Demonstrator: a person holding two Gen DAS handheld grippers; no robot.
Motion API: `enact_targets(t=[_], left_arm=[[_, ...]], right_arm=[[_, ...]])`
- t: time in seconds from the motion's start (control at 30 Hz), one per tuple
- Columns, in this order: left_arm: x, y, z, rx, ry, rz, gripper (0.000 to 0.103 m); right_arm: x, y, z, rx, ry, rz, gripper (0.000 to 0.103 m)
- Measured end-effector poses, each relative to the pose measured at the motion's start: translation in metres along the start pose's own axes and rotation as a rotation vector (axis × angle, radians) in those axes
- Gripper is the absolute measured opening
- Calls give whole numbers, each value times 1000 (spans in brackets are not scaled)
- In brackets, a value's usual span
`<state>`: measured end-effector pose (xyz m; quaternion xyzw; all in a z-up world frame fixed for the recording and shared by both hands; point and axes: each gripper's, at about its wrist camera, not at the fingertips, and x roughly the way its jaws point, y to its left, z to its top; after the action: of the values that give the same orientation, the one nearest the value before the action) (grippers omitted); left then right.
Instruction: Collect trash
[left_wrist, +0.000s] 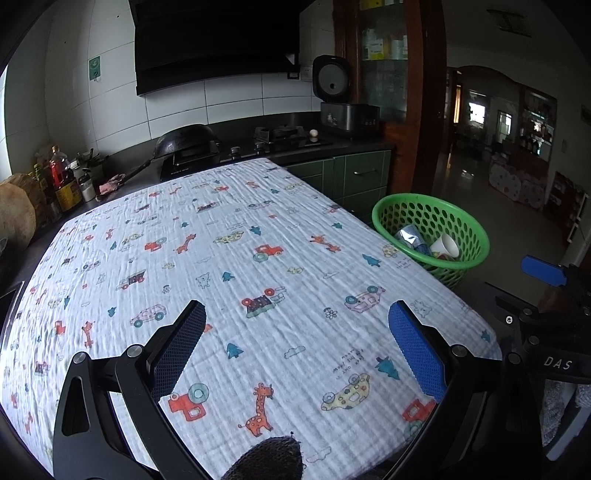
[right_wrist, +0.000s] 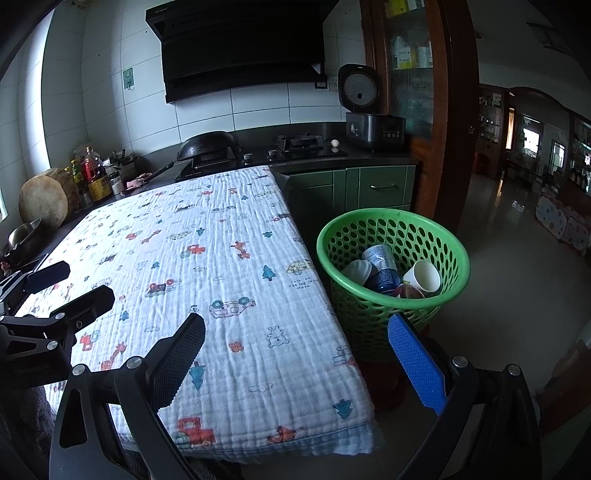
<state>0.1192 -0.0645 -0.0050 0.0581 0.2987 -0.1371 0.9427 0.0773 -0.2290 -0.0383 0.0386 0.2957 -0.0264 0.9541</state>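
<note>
Green perforated basket (right_wrist: 391, 266), right of frame centre, held paper cups (right_wrist: 423, 275) and a crumpled can (right_wrist: 380, 266); left gripper (left_wrist: 295, 347) and right gripper (right_wrist: 295, 354) gaped wide, empty.

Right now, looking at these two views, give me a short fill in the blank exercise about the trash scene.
1. The cups lie inside the ____ basket.
2. The basket stands to the ____ of the cloth-covered table.
3. The left gripper and right gripper both have their jaws ____.
4. The white paper cup lies in the basket with its ____ end showing.

Missing words: green; right; open; open
</note>
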Motion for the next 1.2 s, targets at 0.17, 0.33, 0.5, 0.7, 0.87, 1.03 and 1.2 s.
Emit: enact_targets(t=[0.17,0.33,0.5,0.7,0.87,1.03,1.2], left_arm=[[-4,-2,1,7,-12,-18,98],[-5,-2,2,5,-17,-32,98],[-6,-2,3,5,-20,-31,98],[-7,-2,4,5,-24,-39,98],[-10,-2,5,5,-45,-43,98],[-8,-2,6,4,-42,-39,98],[-7,-1,5,1,-37,-38,98]], right_arm=[[0,0,1,0,-1,0,96],[0,0,1,0,-2,2,96],[0,0,1,-1,-3,0,96],[-1,1,2,1,-5,5,96],[0,1,2,3,-5,4,96],[-1,1,3,2,-6,4,96],[-1,2,3,3,-6,3,96]])
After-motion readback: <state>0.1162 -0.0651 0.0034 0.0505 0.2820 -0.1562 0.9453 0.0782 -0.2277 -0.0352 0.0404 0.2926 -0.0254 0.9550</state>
